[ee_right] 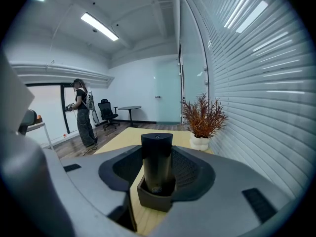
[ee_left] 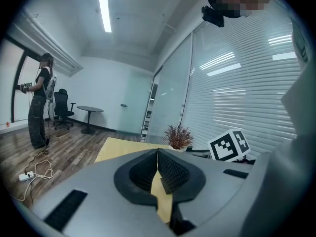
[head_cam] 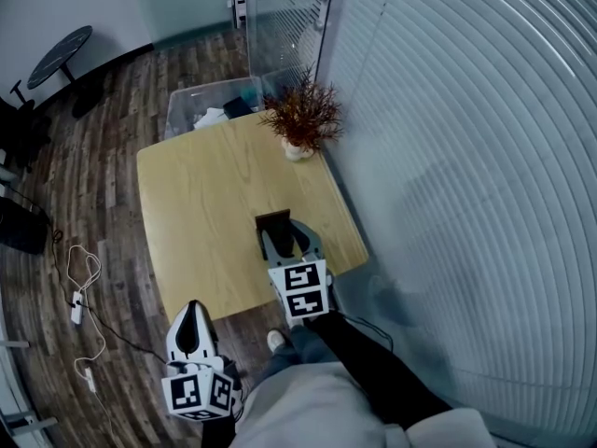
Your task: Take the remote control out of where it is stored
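A black remote control (ee_right: 157,157) stands upright in a small dark holder (ee_right: 154,197) on the wooden table (head_cam: 205,203). My right gripper (ee_right: 158,154) reaches around it with the jaws wide, one on each side of the remote. A strip of bare table shows between the left jaw and the holder. In the head view the holder (head_cam: 273,218) sits near the table's front right, with the right gripper (head_cam: 284,236) at it. My left gripper (head_cam: 191,317) hangs off the table's front edge, and its pads (ee_left: 157,154) meet on nothing.
A potted dry plant (head_cam: 303,119) stands at the table's far right corner by the blinds (head_cam: 466,157). Behind the table is a clear bin (head_cam: 201,105). A power strip and cable (head_cam: 79,297) lie on the floor at left. A person (ee_left: 39,102) stands far off.
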Demonstrator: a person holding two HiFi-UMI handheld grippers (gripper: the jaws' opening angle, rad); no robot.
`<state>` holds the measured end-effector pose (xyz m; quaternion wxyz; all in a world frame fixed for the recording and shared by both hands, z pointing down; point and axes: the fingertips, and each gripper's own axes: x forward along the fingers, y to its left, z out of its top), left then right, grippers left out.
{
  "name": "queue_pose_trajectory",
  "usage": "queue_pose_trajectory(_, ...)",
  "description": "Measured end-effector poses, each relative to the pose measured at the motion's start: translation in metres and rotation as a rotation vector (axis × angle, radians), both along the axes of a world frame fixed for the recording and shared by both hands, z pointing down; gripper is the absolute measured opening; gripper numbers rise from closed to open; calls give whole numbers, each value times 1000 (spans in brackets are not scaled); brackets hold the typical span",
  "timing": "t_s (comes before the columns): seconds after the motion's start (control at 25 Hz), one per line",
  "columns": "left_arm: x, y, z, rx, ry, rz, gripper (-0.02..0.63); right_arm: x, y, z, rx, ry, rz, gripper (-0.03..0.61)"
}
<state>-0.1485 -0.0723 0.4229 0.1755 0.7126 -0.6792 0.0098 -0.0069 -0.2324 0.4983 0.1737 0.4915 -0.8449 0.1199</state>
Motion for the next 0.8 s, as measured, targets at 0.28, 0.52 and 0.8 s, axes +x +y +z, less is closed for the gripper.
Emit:
queue_pose_trajectory(0.28, 2, 0, -2, 5, -3, 7, 9, 4, 0, 2, -2, -7, 4, 179)
queue_pose_trajectory(0.52, 2, 4, -8, 15, -10, 15, 9, 6, 3, -2, 4, -12, 11, 181)
queue_pose_trajectory(0.8, 1, 2, -7, 19, -2, 9, 9, 9, 0, -3, 0, -32, 19, 181)
